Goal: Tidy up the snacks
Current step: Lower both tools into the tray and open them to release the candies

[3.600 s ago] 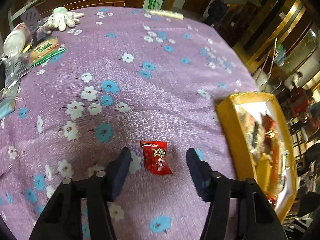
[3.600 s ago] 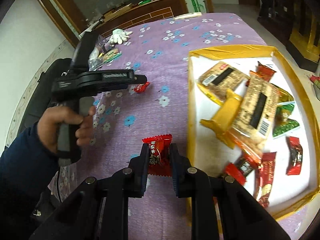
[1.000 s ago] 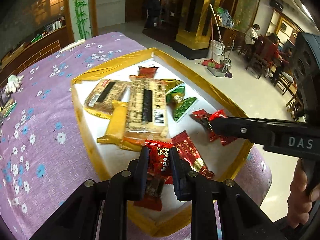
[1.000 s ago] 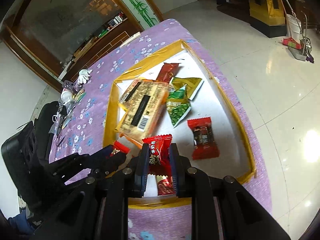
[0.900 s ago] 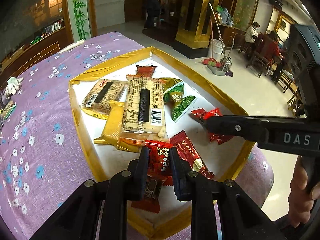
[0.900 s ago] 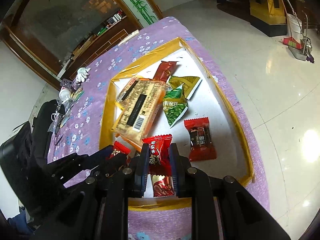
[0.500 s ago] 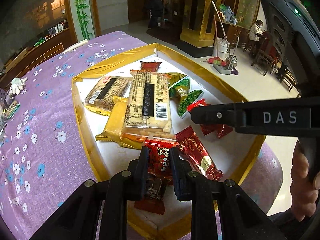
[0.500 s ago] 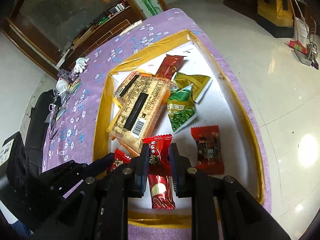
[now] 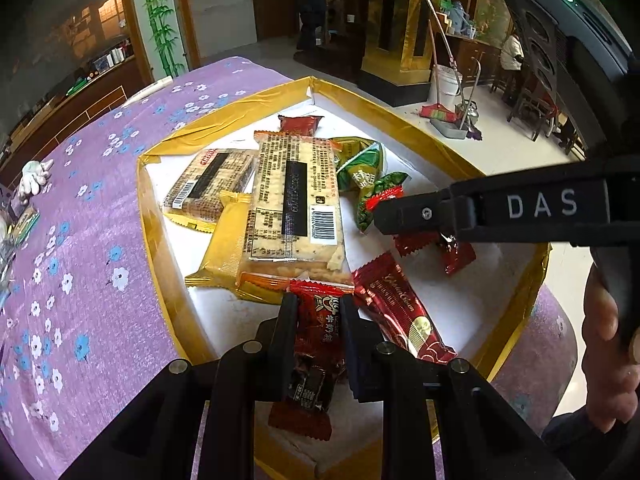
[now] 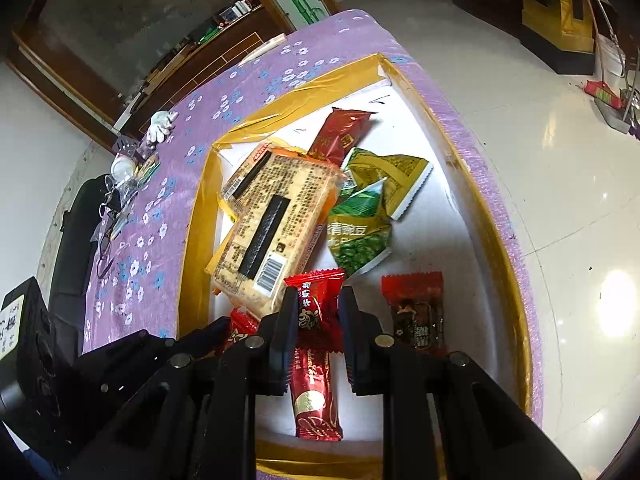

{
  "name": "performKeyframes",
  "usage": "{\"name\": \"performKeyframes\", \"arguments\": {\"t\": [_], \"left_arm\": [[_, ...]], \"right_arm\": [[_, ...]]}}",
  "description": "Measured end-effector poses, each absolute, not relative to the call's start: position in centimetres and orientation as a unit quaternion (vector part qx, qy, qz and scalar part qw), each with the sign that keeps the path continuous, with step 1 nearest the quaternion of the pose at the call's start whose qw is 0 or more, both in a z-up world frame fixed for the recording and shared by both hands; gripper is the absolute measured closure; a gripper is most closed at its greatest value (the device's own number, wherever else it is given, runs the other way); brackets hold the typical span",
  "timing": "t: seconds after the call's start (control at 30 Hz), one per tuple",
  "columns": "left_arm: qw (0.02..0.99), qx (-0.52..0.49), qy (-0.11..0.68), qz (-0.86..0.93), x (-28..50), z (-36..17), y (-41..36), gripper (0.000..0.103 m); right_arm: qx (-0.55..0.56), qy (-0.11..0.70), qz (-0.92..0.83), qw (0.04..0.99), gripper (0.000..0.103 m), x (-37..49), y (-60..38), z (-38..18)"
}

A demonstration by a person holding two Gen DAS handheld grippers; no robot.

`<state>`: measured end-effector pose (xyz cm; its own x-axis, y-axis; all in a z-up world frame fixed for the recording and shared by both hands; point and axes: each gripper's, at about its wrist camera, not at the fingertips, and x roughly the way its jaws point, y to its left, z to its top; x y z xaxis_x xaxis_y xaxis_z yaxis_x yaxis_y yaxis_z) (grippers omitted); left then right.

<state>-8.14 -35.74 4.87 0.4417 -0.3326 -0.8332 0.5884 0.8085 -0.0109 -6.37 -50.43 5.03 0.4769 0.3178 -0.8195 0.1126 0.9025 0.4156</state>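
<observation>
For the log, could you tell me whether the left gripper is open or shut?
Shut: the left gripper has both fingers pressed against a red candy, above the yellow-rimmed box.

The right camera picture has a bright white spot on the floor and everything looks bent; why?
Right wrist view: the spot is light glaring off the glossy floor; the fisheye lens bows the tray. Left wrist view: same bending, dimmer room, no such glare.

A red candy is clamped between the fingers of the left gripper above the near edge of a gold-rimmed tray. Cracker packets and green pouches are seen inside. The right gripper, seen side-on, is held over the tray's right part.
</observation>
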Motion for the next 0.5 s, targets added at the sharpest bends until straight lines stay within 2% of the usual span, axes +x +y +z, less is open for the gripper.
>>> {"name": "performKeyframes", "arguments": {"t": [0.5], "left_arm": [[0.828, 0.162, 0.454, -0.285, -8.31, 4.59, -36.67, 0.082]], "right_arm": [[0.224, 0.505, 0.056, 0.832, 0.083, -6.73, -51.07, 4.85]]}}
